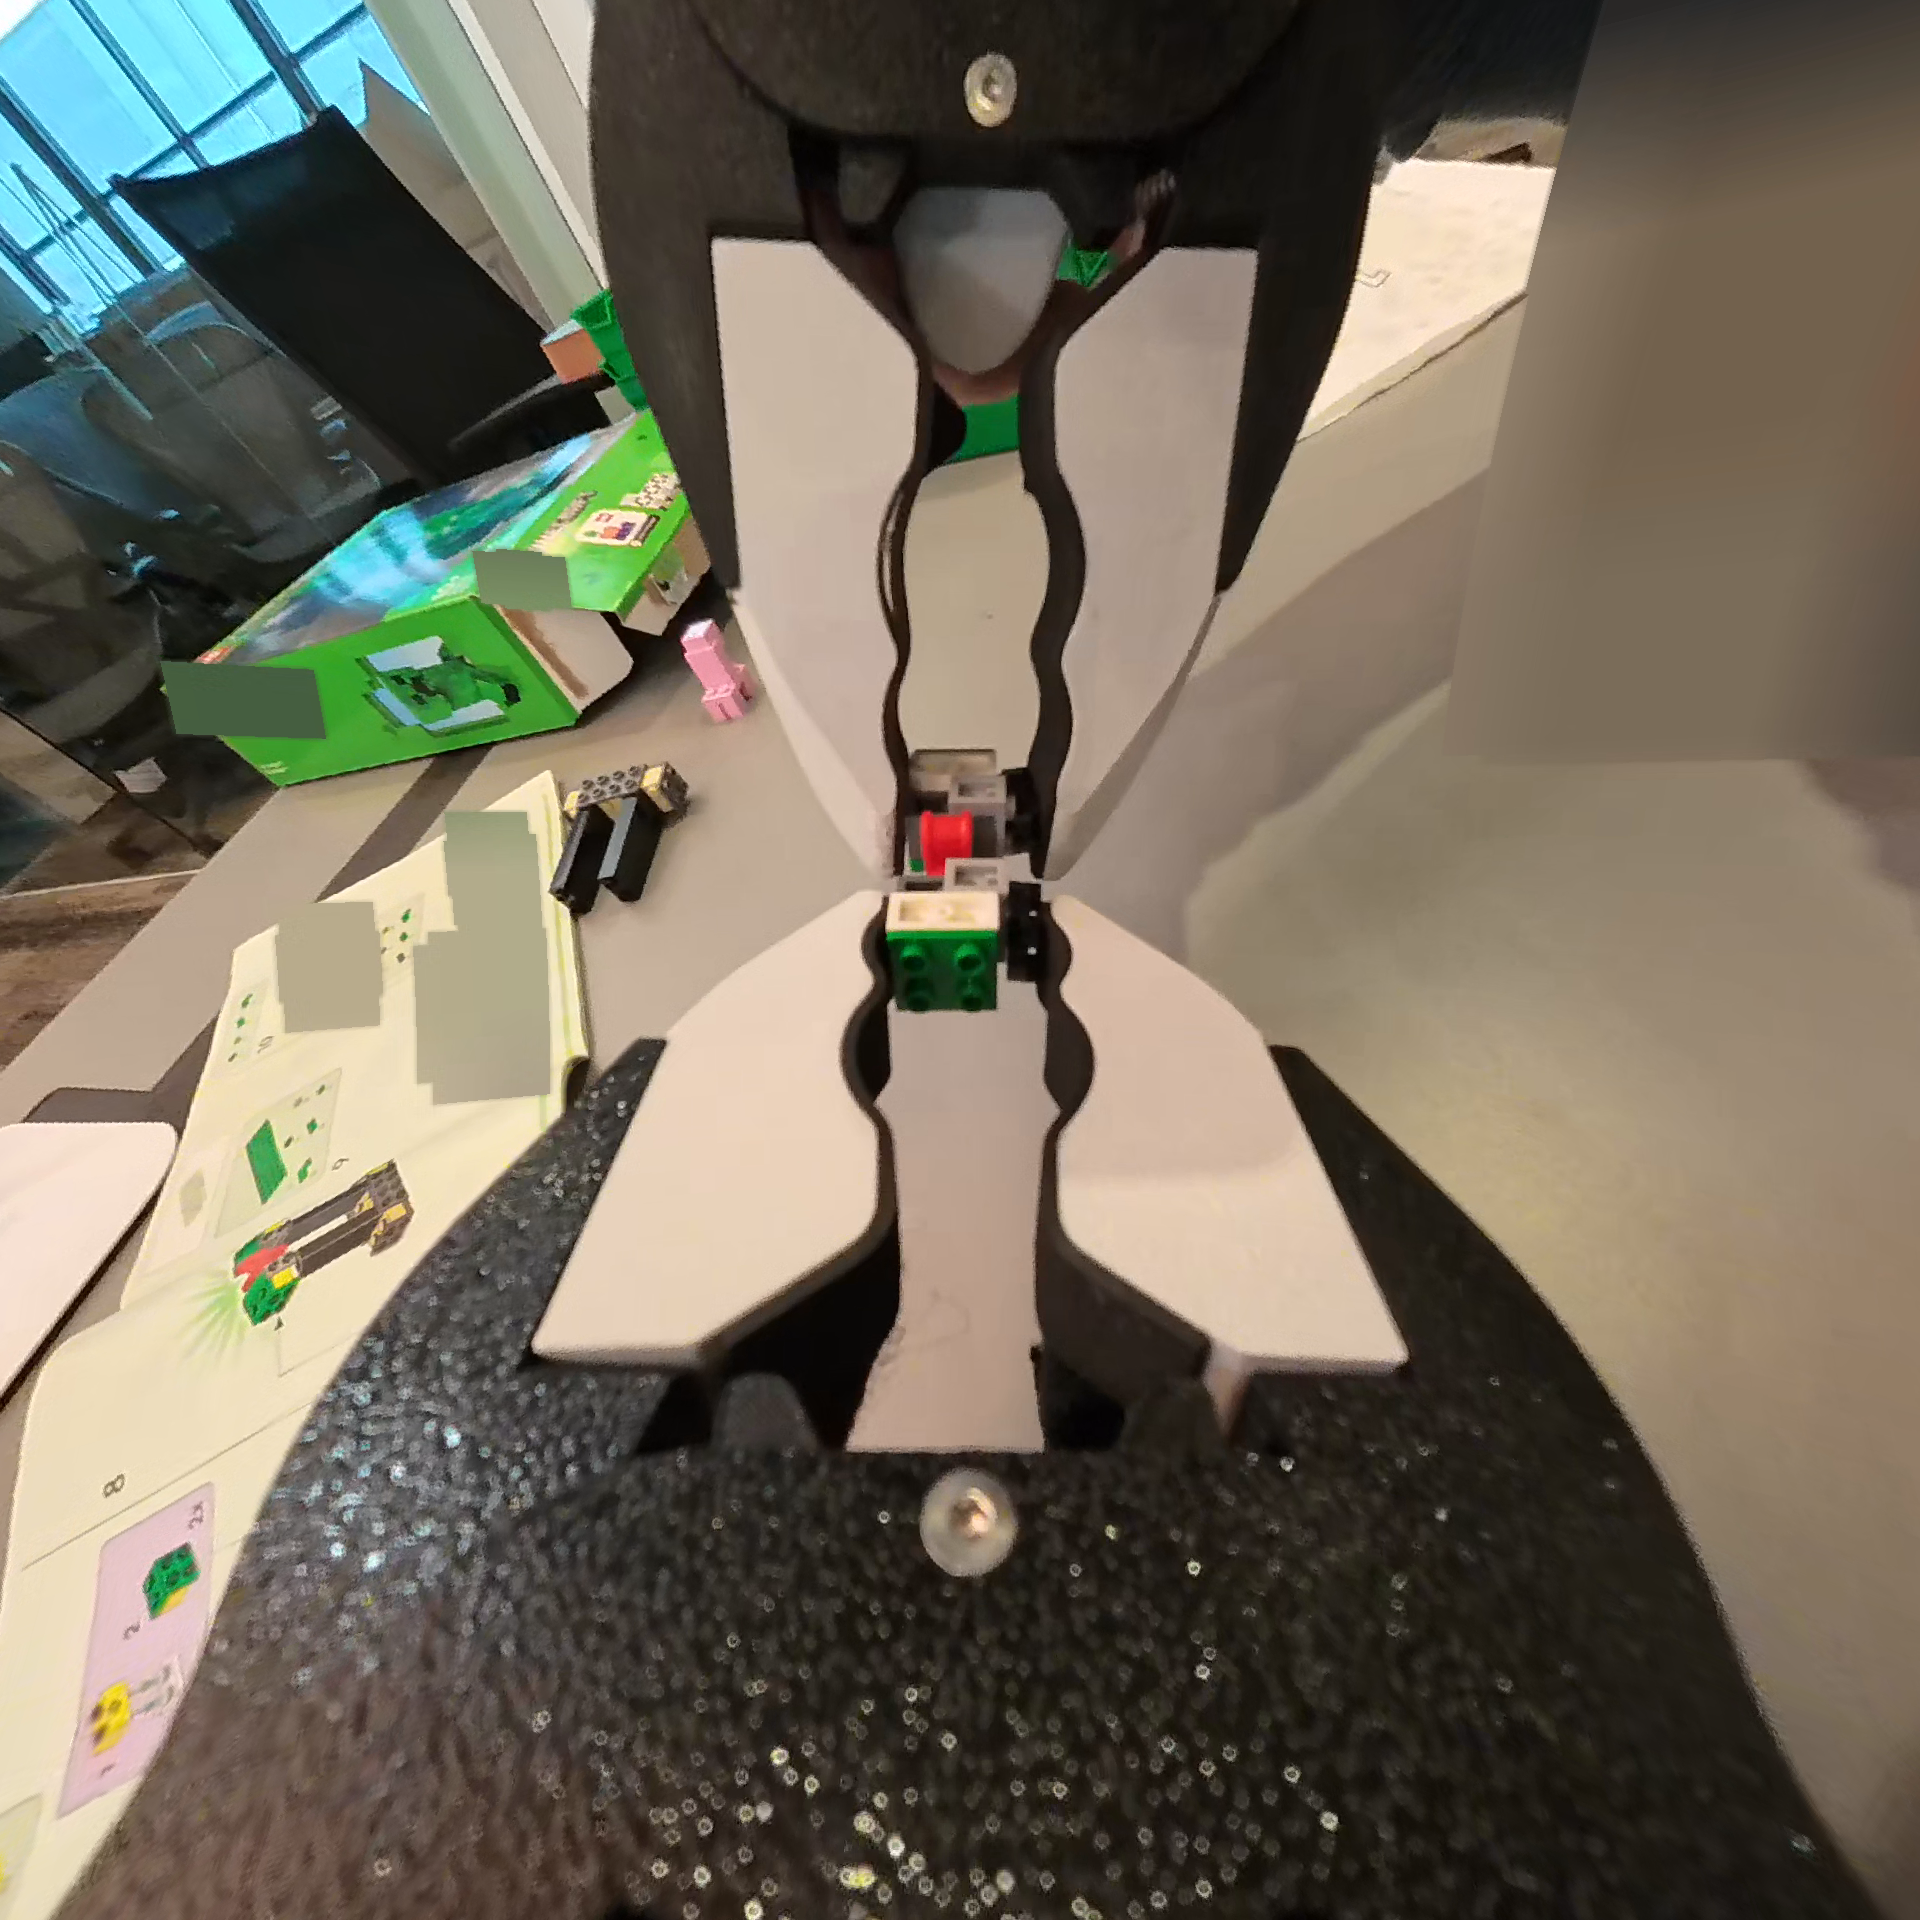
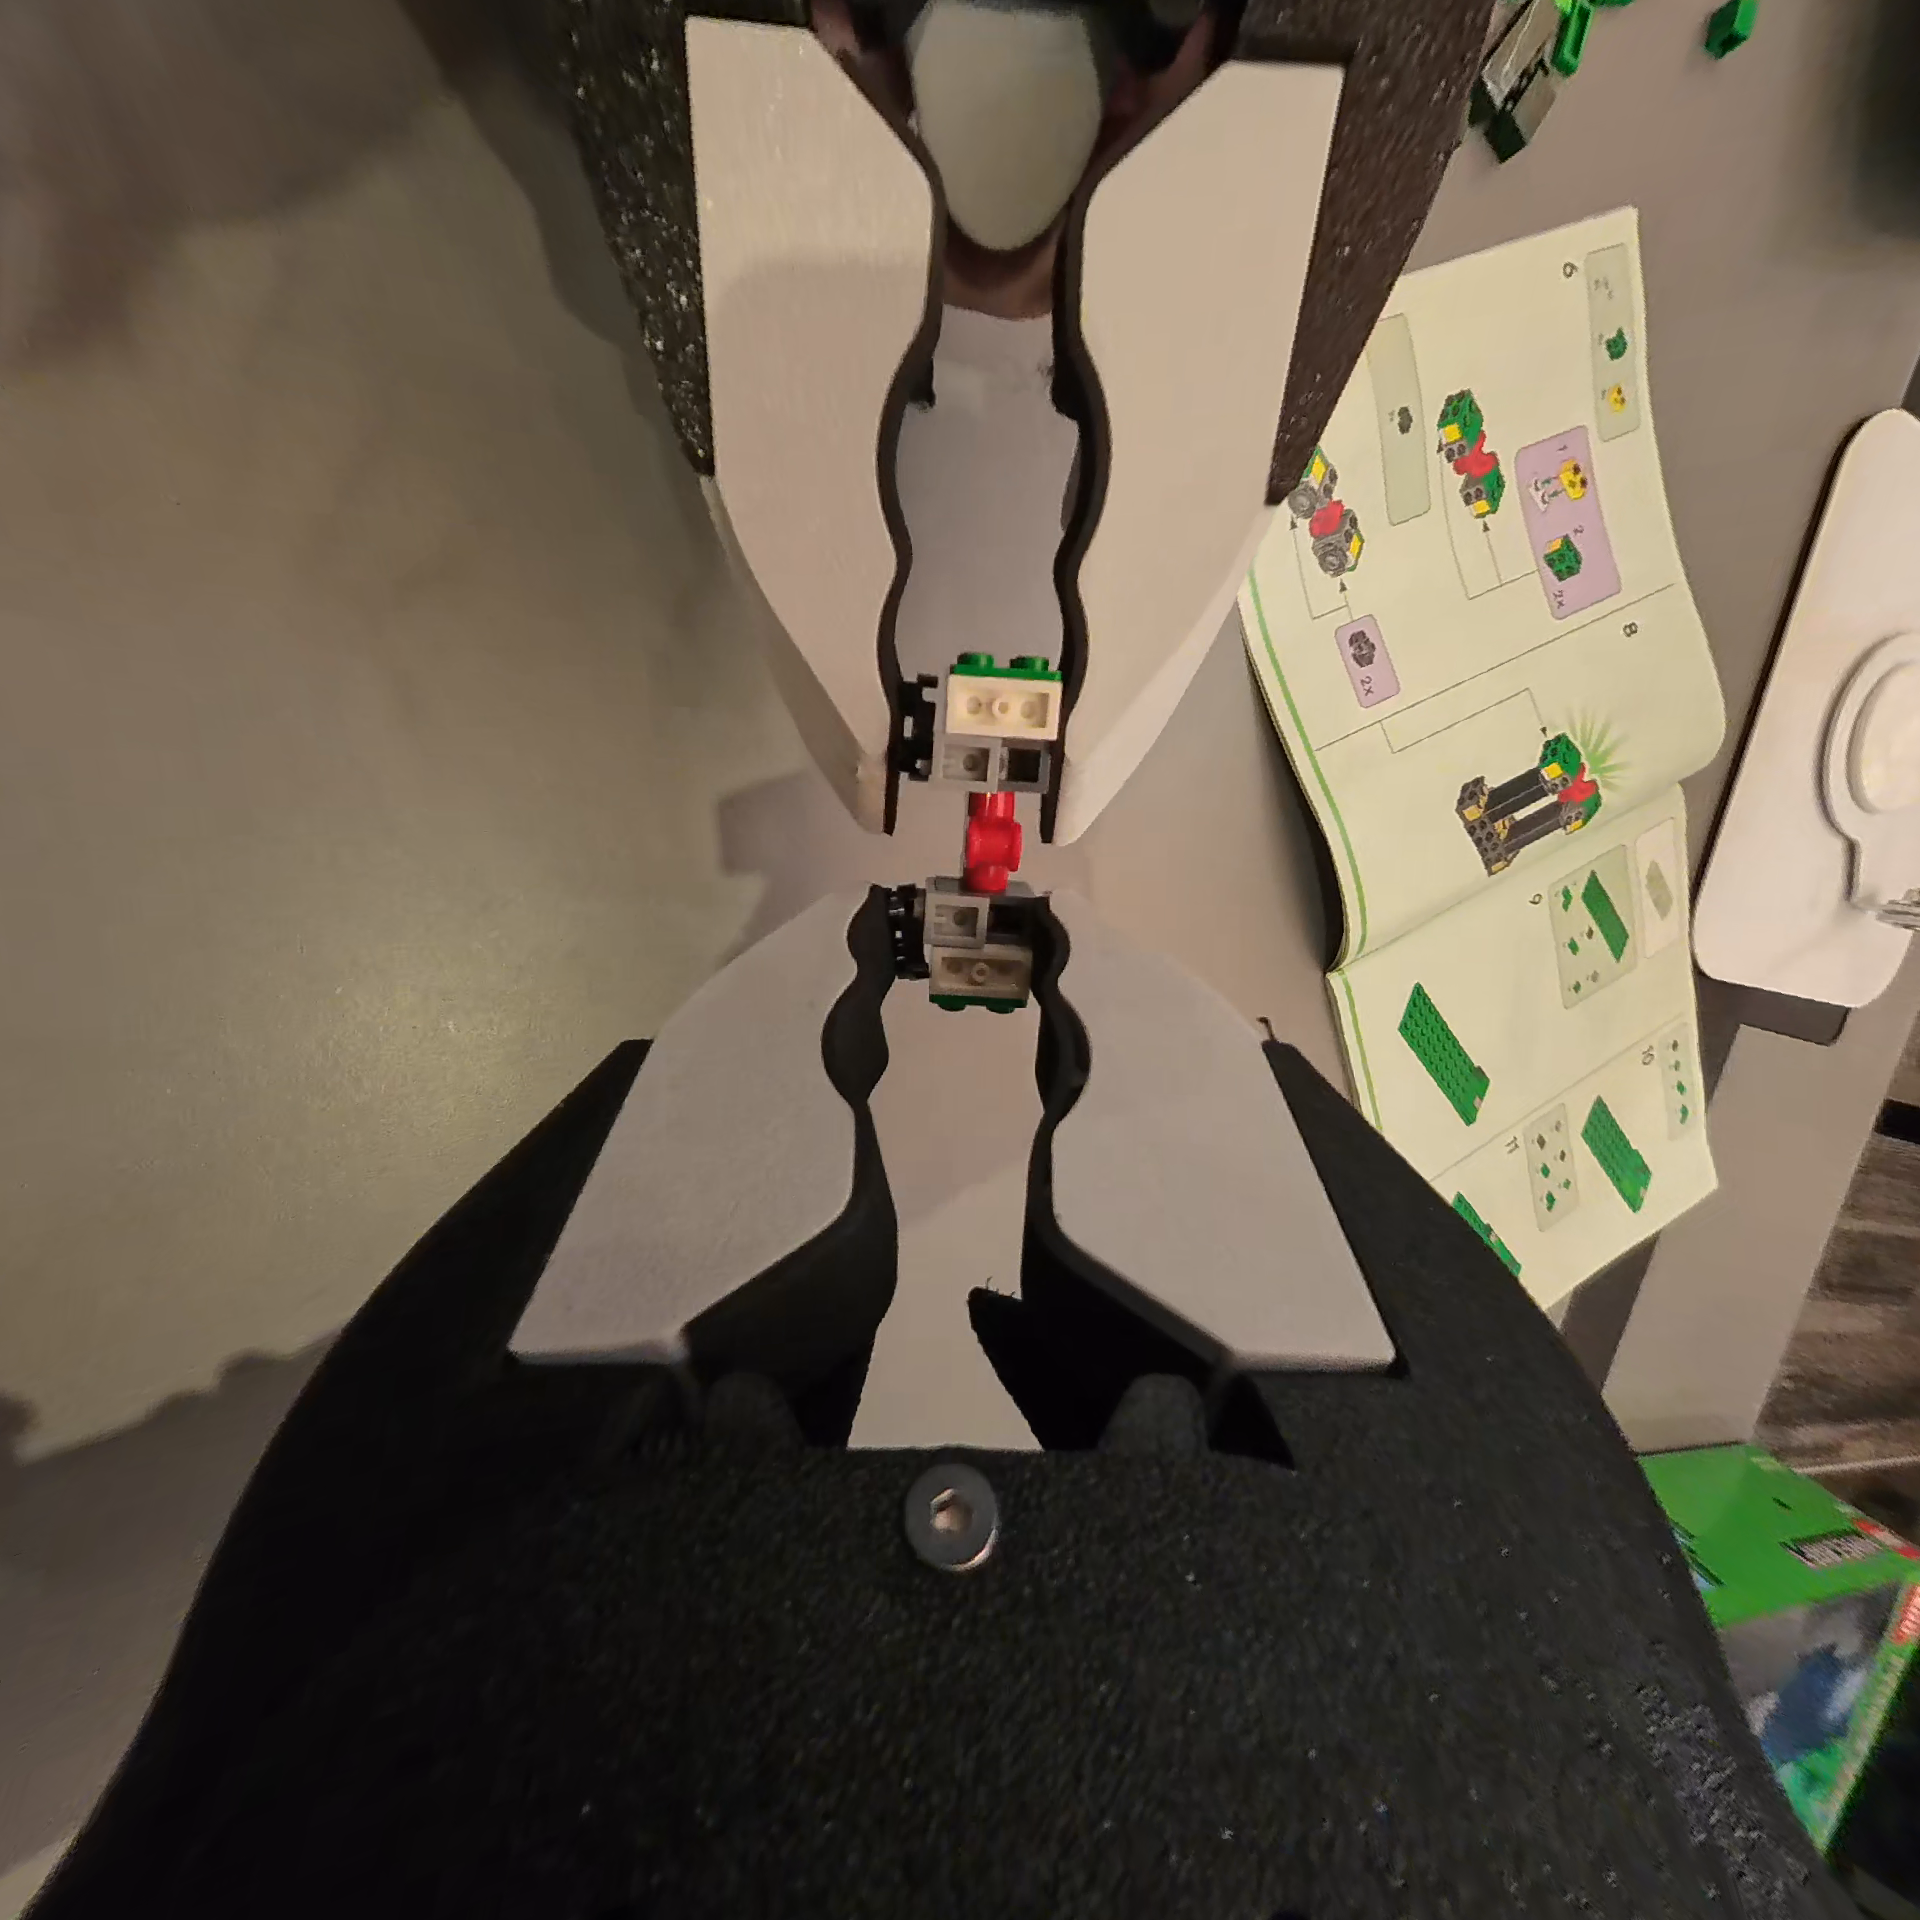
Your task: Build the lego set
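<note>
Each gripper, left gripper point(image 1: 951, 940) and right gripper point(image 2: 971, 940), clenches one block of the light, fragile lego piece point(image 2: 992, 821); grasp blocks, not the red joint point(image 2: 992, 842).

Left gripper point(image 1: 951, 961) and right gripper point(image 2: 961, 951) tip to tip, each pointing toward twelve o'clock in its own view, both clamped, fingertips nearly touching.

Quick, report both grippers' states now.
Left gripper: shut on the green-and-white brick block.
Right gripper: shut on the grey brick block, joined to the other by a red connector.
</note>
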`<act>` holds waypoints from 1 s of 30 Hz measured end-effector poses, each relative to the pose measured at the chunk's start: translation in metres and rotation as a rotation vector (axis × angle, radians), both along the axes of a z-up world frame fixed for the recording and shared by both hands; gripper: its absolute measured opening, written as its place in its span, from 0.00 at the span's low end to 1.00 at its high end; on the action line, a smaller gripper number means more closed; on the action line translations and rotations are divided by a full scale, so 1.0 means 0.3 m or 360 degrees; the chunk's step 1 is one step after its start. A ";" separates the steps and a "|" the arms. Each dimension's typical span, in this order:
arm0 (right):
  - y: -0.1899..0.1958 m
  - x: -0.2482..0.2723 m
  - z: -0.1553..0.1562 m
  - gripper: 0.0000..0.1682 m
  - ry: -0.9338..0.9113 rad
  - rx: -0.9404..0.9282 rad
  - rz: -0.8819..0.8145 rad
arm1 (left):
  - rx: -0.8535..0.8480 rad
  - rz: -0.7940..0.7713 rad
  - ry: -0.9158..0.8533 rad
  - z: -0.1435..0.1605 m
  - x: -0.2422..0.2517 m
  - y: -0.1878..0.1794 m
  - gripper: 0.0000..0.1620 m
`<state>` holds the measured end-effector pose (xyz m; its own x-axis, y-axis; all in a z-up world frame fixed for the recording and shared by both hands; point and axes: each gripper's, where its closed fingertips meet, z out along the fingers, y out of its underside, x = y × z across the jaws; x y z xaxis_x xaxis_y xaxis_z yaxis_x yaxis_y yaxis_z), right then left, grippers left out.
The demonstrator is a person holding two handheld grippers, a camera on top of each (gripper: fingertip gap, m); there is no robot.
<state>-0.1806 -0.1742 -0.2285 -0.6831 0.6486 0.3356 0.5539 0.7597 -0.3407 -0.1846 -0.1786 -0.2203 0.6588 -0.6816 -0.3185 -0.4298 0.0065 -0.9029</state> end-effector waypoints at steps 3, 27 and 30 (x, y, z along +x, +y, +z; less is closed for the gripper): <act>0.000 -0.004 0.007 0.15 0.0009 -0.0015 -0.0023 | 0.0025 0.0009 -0.0005 0.008 -0.003 0.000 0.16; -0.016 0.008 0.011 0.15 -0.0033 0.0059 0.0125 | 0.0081 -0.0068 -0.0010 0.016 0.021 -0.015 0.17; -0.016 0.007 0.015 0.15 -0.0017 0.0063 0.0117 | 0.0075 -0.0059 -0.0012 0.021 0.020 -0.014 0.16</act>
